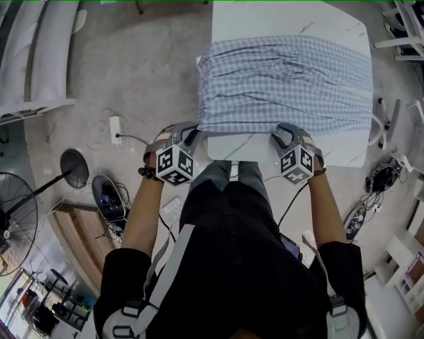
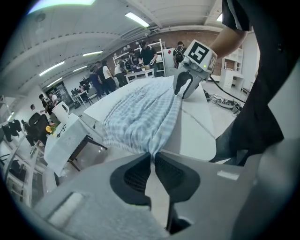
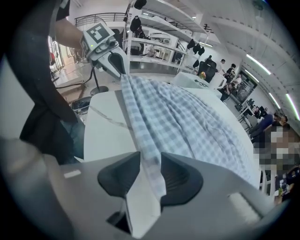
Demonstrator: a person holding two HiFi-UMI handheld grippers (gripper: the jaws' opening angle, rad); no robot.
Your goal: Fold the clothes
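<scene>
1. Checked garment (image 1: 285,83) lies spread across the white surface (image 1: 331,20), its left side hanging past the surface's edge. Collar or sleeves can't be made out.
2. Left gripper (image 2: 153,159) is at the near-left corner, fingers almost together and pinching the fabric.
3. Right gripper (image 3: 150,168) is at the near-right corner, fingers partly apart. The hem lies flat between them with no clear pinch.
4. The person's torso hides the surface's near edge in the head view.
</scene>
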